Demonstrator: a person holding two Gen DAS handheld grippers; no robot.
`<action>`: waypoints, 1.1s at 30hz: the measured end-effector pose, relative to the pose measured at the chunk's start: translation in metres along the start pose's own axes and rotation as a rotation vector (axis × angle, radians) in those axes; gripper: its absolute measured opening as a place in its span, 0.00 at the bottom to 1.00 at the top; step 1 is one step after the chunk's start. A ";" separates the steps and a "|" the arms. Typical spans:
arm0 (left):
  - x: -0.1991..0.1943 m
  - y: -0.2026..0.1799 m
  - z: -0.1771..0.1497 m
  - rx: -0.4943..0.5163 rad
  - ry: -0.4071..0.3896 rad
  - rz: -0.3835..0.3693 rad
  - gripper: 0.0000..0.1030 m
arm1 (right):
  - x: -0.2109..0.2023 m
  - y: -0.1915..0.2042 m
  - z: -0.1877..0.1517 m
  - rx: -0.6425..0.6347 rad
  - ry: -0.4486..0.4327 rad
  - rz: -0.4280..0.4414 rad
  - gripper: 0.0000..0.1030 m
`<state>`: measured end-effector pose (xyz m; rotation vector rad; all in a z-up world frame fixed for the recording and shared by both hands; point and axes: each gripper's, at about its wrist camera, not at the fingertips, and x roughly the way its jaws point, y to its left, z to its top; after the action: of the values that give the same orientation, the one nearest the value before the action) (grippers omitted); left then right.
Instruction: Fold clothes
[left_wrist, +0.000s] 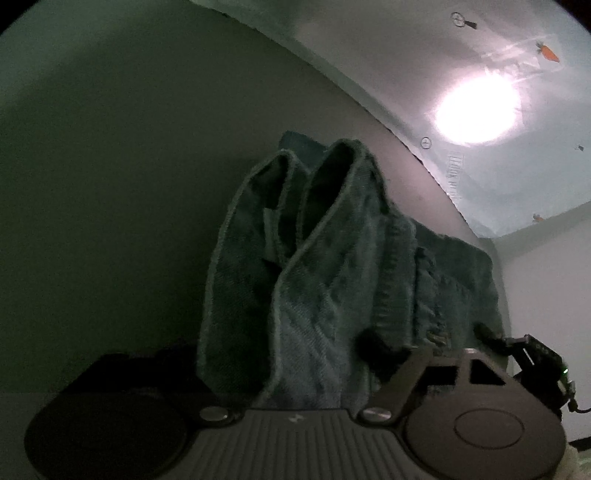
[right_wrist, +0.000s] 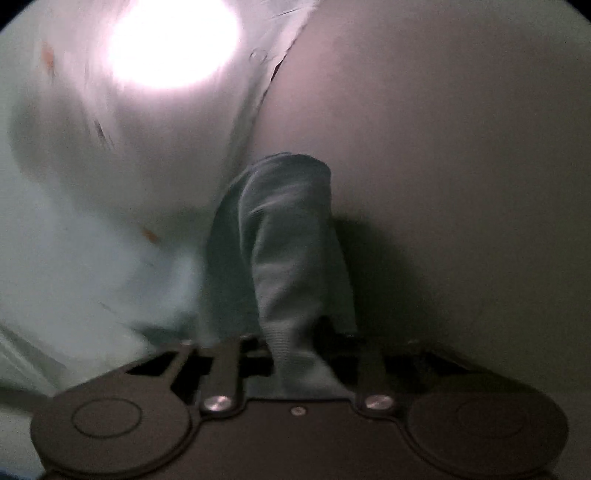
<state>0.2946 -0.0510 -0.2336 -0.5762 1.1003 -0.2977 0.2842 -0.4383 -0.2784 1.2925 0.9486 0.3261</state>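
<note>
Left wrist view: I logged the dark teal knitted garment (left_wrist: 317, 280) pinched in my left hand-held gripper (left_wrist: 314, 373), hanging lengthwise ahead; right hand-held gripper (right_wrist: 295, 354) pinched another bunch alongside.

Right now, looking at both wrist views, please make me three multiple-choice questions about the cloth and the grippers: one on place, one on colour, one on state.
1. Where is the cloth in the left wrist view?
A. between the gripper's fingers
B. flat on a far shelf
C. inside a basket

2. What colour is the cloth?
A. red
B. dark green
C. yellow

3. What is the right gripper doing?
A. open and free
B. shut on the cloth
C. holding a cup

Answers: A, the cloth rises out of the left gripper; B, the knit looks dark green in both views; B, the fabric is pinched at its fingers.
</note>
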 end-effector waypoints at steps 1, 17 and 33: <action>-0.003 -0.003 -0.001 0.012 -0.004 -0.003 0.62 | -0.003 -0.008 -0.005 0.062 -0.016 0.052 0.21; 0.018 -0.162 0.065 0.364 -0.017 -0.179 0.36 | -0.105 -0.025 -0.026 0.323 -0.393 0.631 0.20; 0.255 -0.559 0.105 1.194 0.210 -0.423 0.37 | -0.206 -0.125 0.075 0.494 -1.058 1.035 0.20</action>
<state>0.5291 -0.6047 -0.0694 0.3190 0.7955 -1.2890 0.1806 -0.6661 -0.3091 2.0120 -0.6355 0.1286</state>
